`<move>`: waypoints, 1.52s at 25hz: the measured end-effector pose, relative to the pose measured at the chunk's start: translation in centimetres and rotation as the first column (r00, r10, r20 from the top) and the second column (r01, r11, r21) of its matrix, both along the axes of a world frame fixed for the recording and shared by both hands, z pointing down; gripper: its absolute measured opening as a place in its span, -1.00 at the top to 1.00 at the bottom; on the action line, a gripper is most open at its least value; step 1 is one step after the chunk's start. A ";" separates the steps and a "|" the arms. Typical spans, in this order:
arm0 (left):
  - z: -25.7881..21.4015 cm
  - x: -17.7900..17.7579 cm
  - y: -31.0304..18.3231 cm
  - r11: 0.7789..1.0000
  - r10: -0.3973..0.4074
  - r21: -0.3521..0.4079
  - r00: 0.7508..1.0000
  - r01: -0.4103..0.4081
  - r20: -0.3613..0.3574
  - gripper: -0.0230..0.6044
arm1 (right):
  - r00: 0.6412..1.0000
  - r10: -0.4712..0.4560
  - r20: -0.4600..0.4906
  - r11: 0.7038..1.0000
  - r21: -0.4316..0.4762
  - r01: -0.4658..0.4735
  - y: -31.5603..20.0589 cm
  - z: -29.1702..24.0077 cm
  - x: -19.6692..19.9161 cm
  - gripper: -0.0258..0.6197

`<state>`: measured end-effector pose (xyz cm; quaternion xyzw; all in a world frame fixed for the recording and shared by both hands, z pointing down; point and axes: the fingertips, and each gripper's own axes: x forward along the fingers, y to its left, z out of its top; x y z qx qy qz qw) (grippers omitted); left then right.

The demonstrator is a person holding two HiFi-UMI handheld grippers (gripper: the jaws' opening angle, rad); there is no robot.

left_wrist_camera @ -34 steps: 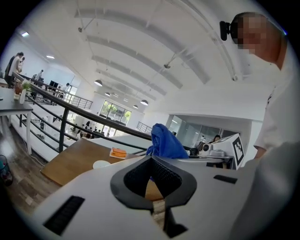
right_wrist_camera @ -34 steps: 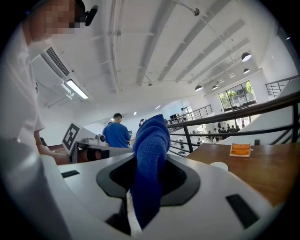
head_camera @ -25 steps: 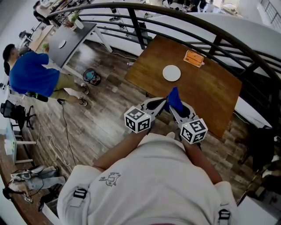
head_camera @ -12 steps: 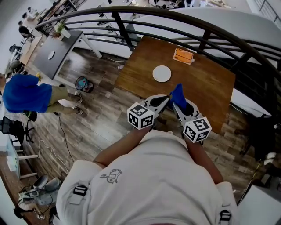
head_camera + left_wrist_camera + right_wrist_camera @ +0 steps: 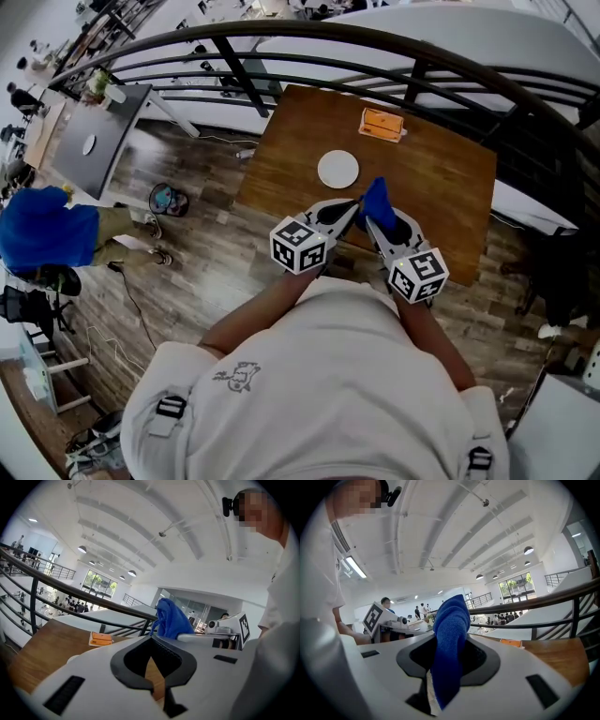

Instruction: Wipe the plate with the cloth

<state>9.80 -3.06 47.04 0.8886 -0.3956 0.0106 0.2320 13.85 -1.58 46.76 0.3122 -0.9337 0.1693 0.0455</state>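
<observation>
A round white plate (image 5: 338,170) lies on the brown wooden table (image 5: 441,197), left of its middle. My right gripper (image 5: 373,217) is shut on a blue cloth (image 5: 379,203), which stands up out of its jaws (image 5: 449,639). Beside it my left gripper (image 5: 355,208) is shut with nothing in it; its jaws meet in the left gripper view (image 5: 154,679). Both grippers hover over the table's near edge, short of the plate. From the left gripper view the cloth (image 5: 172,619) shows to the right.
An orange box (image 5: 382,124) lies at the table's far side behind the plate. Dark curved railings (image 5: 281,42) run behind the table. A person in blue (image 5: 42,234) is on the wooden floor at far left, near a grey desk (image 5: 94,141).
Both grippers and the cloth have come closer to the table, now over its near edge. The plate and the box sit nearer in the head view. The jaws have not changed.
</observation>
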 end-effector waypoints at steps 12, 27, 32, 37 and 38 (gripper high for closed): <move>0.8 -9.6 -9.4 0.998 0.032 -0.044 0.999 -0.034 -0.029 0.91 | 0.999 0.033 -0.010 0.999 -0.040 -0.033 -9.5 0.9 -9.3 0.51; 6.9 -15.6 -16.5 0.977 0.086 -0.195 0.996 -0.090 -0.028 0.91 | 0.981 0.162 -0.104 0.976 -0.132 -0.176 -17.1 6.8 -11.7 0.51; 10.0 -15.0 -16.9 0.970 0.084 -0.232 0.996 -0.076 0.025 0.91 | 0.985 0.104 -0.135 0.973 -0.189 -0.129 -17.7 11.2 -10.8 0.51; 14.9 -14.9 -17.8 0.954 0.078 -0.295 0.991 -0.043 0.107 0.91 | 0.977 0.045 -0.207 0.969 -0.230 -0.094 -18.6 16.7 -9.5 0.51; 15.9 -14.8 -17.8 0.946 0.083 -0.321 0.990 -0.043 0.113 0.91 | 0.975 0.036 -0.221 0.967 -0.238 -0.089 -18.7 17.6 -9.3 0.51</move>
